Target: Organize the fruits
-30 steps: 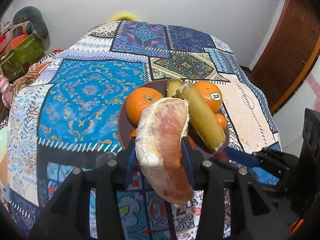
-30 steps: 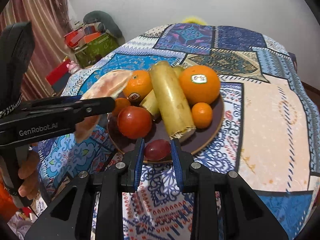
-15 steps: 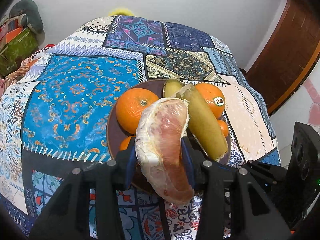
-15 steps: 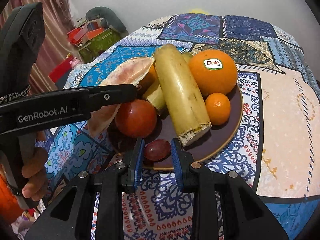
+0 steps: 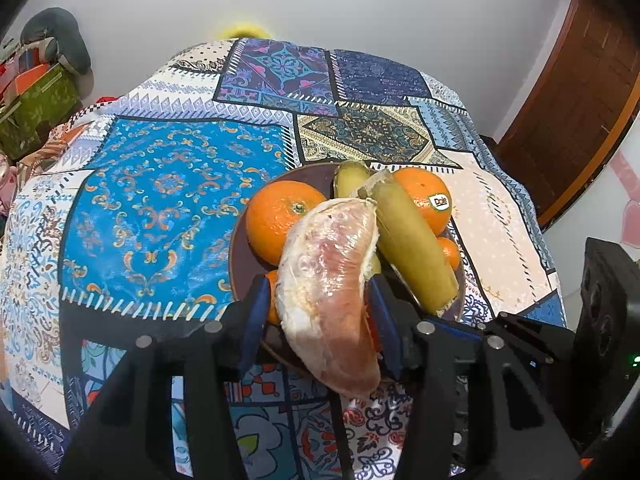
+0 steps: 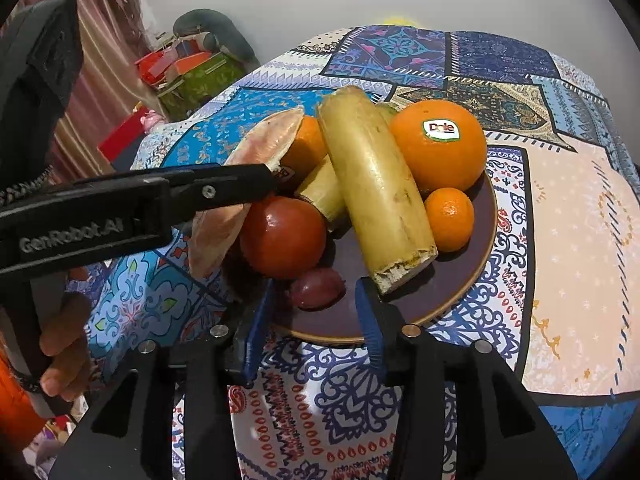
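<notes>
My left gripper (image 5: 320, 320) is shut on a peeled pomelo segment (image 5: 332, 292), pale pink with white pith, held above the near left edge of the brown plate (image 5: 240, 248); the segment also shows in the right wrist view (image 6: 224, 224). The plate (image 6: 464, 292) holds a Dole-stickered orange (image 6: 440, 148), a second orange (image 5: 280, 216), a small mandarin (image 6: 450, 218), a long yellow-green cut stalk (image 6: 376, 184), a red tomato (image 6: 282, 236) and a small dark red fruit (image 6: 316, 286). My right gripper (image 6: 316, 312) is open, its jaws either side of the dark red fruit.
The plate sits on a patchwork cloth (image 5: 168, 196) covering the table. A brown wooden door (image 5: 576, 92) stands at the right. Boxes and a grey cushion (image 6: 212, 32) lie beyond the table's left side. The left gripper's body (image 6: 120, 208) crosses the right wrist view.
My right gripper has opened and let go of the small dark red fruit, which now lies on the plate. My left gripper has moved closer over the plate with the pomelo segment.
</notes>
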`<action>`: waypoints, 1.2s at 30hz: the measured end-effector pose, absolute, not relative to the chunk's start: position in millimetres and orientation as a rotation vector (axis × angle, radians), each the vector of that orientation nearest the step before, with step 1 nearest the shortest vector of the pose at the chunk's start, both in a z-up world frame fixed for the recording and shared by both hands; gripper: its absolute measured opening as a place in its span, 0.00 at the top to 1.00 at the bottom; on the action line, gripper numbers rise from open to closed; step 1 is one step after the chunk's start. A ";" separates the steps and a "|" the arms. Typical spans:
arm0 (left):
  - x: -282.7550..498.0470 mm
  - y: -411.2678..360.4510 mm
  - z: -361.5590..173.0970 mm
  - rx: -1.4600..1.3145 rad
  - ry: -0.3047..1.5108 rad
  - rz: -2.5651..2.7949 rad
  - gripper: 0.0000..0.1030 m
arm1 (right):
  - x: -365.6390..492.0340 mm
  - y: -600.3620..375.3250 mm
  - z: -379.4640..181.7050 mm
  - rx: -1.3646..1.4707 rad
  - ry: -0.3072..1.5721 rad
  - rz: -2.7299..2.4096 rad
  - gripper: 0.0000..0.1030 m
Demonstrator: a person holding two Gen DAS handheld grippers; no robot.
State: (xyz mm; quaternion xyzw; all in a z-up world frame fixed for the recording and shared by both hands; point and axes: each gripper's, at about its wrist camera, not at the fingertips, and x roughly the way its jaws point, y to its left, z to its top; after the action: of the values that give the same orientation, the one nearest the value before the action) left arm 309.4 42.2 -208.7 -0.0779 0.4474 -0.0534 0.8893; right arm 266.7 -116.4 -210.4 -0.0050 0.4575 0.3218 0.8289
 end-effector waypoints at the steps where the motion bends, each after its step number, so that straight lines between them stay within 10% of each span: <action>1: 307.2 43.2 -206.4 -0.160 0.925 -0.108 0.51 | 265.8 -115.5 -209.9 -0.016 0.971 0.678 0.61; 28: 100.8 41.9 13.4 -0.109 0.393 -0.073 0.50 | 113.4 -166.8 16.0 -0.032 0.350 0.461 0.60; 36: 37.0 32.7 54.0 -0.074 0.222 -0.058 0.28 | 47.9 -180.9 66.5 0.010 0.154 0.430 0.47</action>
State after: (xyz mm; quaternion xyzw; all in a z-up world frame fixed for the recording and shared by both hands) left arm 37.0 32.7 54.0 -0.0367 0.1105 -0.0291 0.9928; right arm 47.9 -180.9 66.5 0.0051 0.0763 0.2130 0.9741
